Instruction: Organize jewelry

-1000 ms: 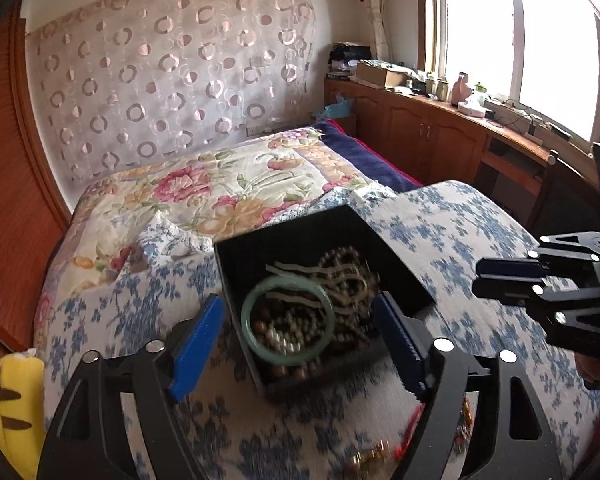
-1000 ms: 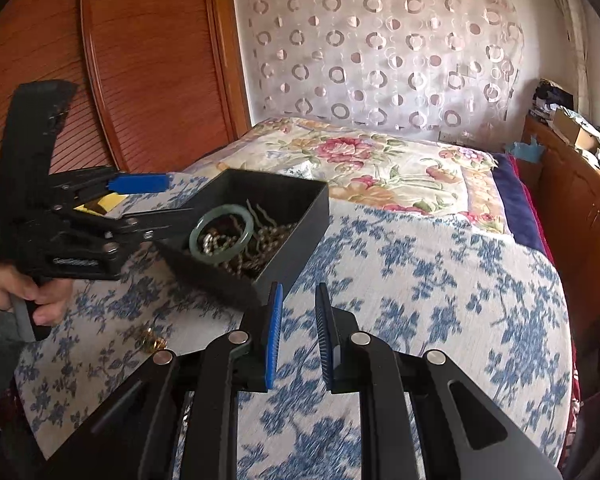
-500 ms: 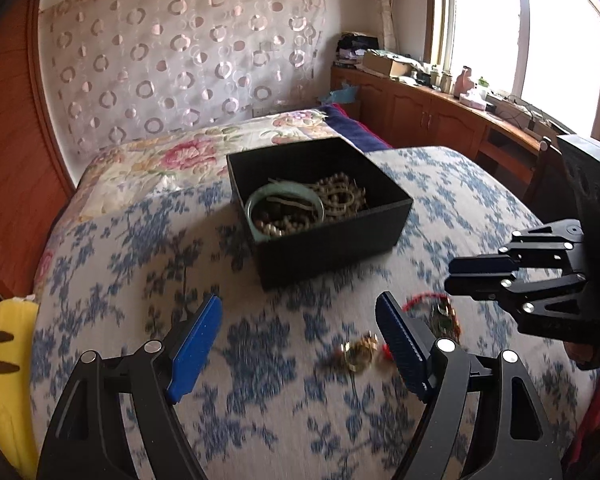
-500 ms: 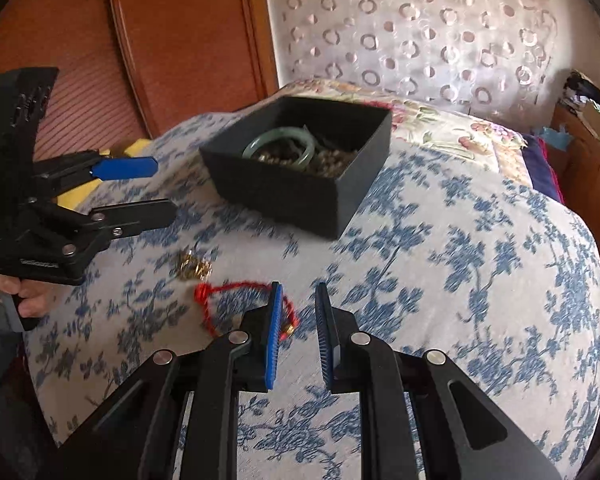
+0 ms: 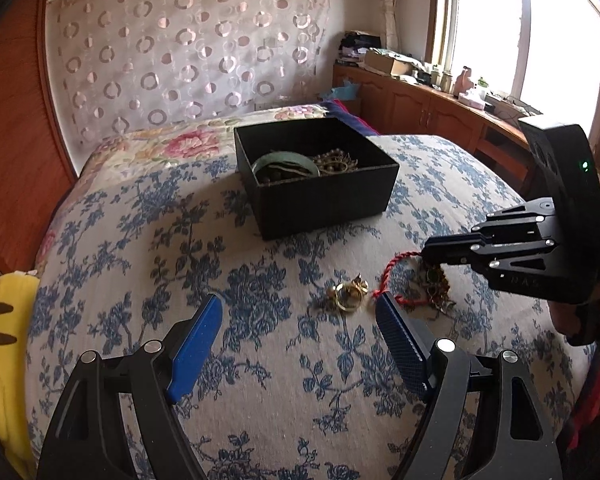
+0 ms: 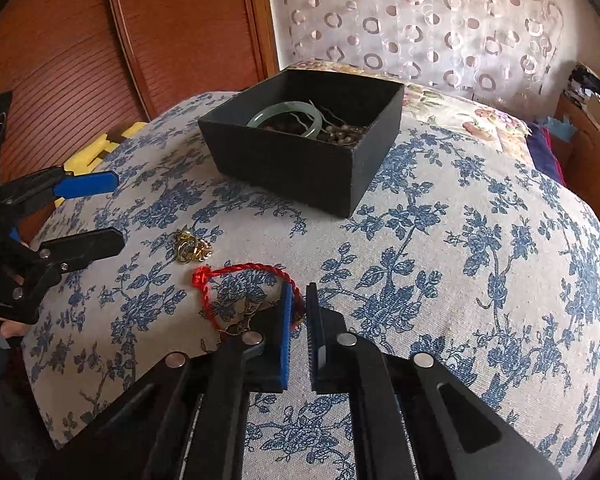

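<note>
The twisted red cord bracelet (image 6: 236, 276) lies on the blue-flowered bedspread (image 6: 460, 272), in front of the black square cardboard box (image 6: 300, 160). The right gripper (image 6: 298, 300) straddles its cord with fingers narrowly parted, not clamped. Left of the bracelet sit gold rings (image 6: 190, 248). The left gripper (image 5: 300, 320) hovers near them, spread wide. The box contains 1 green jade bangle (image 6: 284, 114).

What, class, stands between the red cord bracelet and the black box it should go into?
Nothing visible: only bare flowered cloth lies between the bracelet and the box. The gold rings sit off to the side.
</note>
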{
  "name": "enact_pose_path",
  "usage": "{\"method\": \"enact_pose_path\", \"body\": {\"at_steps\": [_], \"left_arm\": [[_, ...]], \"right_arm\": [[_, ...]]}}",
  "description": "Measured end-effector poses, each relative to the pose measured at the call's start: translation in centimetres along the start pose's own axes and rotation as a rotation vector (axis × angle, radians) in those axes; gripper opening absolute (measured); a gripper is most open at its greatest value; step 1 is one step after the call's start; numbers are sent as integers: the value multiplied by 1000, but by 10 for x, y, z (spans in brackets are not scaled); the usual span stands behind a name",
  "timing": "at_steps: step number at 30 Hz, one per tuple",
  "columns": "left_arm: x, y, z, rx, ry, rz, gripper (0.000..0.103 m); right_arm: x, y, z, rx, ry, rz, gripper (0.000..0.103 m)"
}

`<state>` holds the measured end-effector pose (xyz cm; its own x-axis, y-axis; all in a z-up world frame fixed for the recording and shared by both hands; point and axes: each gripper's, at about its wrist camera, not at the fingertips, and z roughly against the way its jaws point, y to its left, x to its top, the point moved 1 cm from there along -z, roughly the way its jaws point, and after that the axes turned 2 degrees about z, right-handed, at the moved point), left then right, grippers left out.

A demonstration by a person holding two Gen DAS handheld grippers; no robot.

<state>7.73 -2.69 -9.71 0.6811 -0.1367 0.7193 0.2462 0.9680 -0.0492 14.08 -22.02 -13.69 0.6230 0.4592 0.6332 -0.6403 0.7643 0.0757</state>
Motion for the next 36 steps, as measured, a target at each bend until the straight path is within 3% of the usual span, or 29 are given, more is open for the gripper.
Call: {"method": "enact_pose_path", "body": {"at_steps": [7, 23, 27, 32, 36], "left_arm": [[-5, -5, -12, -12, 43, -15, 76], [2, -30, -22, -49, 60, -60, 76], [8, -40, -26, -69, 61, -69, 74], [17, -55, -39, -121, 82, -66, 62], [21, -66, -48, -143, 97, -65, 59]], "right_arm": [[3, 1, 26, -3, -73, -8, 3], [14, 0, 97, -73, -259, -5, 3], [11, -8, 105, -109, -264, -16, 3], [-2, -25, 104, -130, -247, -47, 3], [-13, -35, 101, -146, -235, -69, 3]]}}
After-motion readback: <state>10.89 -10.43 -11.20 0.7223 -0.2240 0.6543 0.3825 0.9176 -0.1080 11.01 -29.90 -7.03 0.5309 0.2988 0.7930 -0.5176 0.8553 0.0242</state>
